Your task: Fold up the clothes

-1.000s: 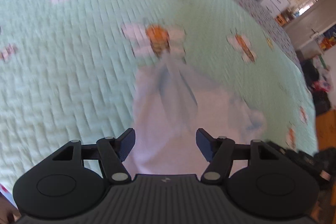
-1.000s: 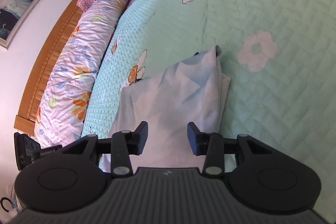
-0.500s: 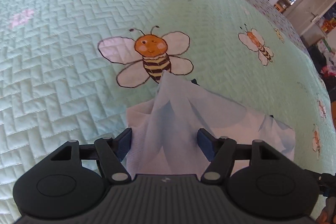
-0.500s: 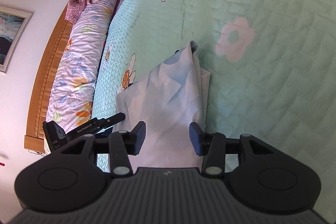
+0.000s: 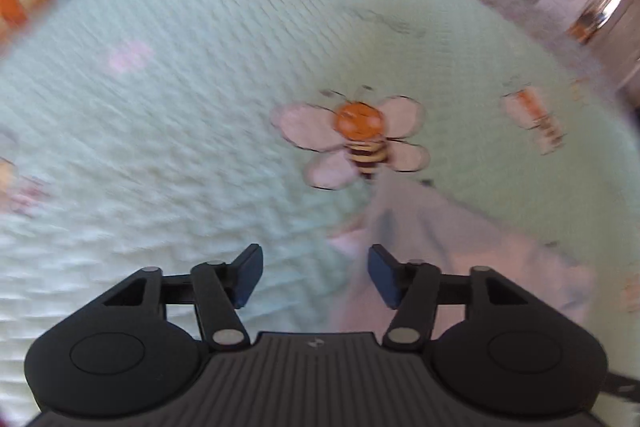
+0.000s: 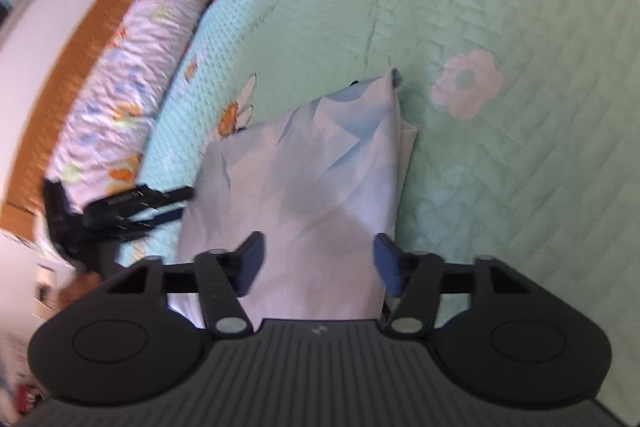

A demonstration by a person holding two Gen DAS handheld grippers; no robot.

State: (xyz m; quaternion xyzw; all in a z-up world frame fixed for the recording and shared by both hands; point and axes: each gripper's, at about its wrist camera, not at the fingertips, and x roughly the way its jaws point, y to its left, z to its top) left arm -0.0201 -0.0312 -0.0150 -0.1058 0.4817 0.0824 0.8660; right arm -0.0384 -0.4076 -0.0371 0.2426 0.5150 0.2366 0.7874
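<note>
Now right gripper (image 6: 318, 263) spreads wide above folded cloth (image 6: 320, 163); left gripper (image 5: 314, 277) narrowing, empty

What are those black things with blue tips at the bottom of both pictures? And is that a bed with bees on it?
Those are tongs that a person holds, one in each hand, and each has a small camera looking out along its two fingers. So each picture is what one hand "sees".

One picture comes from the left tongs. It is blurry. The gap between their blue tips looks down on the green quilt on the bed, near a cartoon bee. The tips are closing a little, with nothing pinched.

The other picture comes from the right tongs. Below them lies a pale blue cloth, folded over on the quilt. Their tips are opening, and the cloth lies loose, not gripped. At the left you can see the other tongs from the side, and a long flowery pillow along the bed's edge.
</note>
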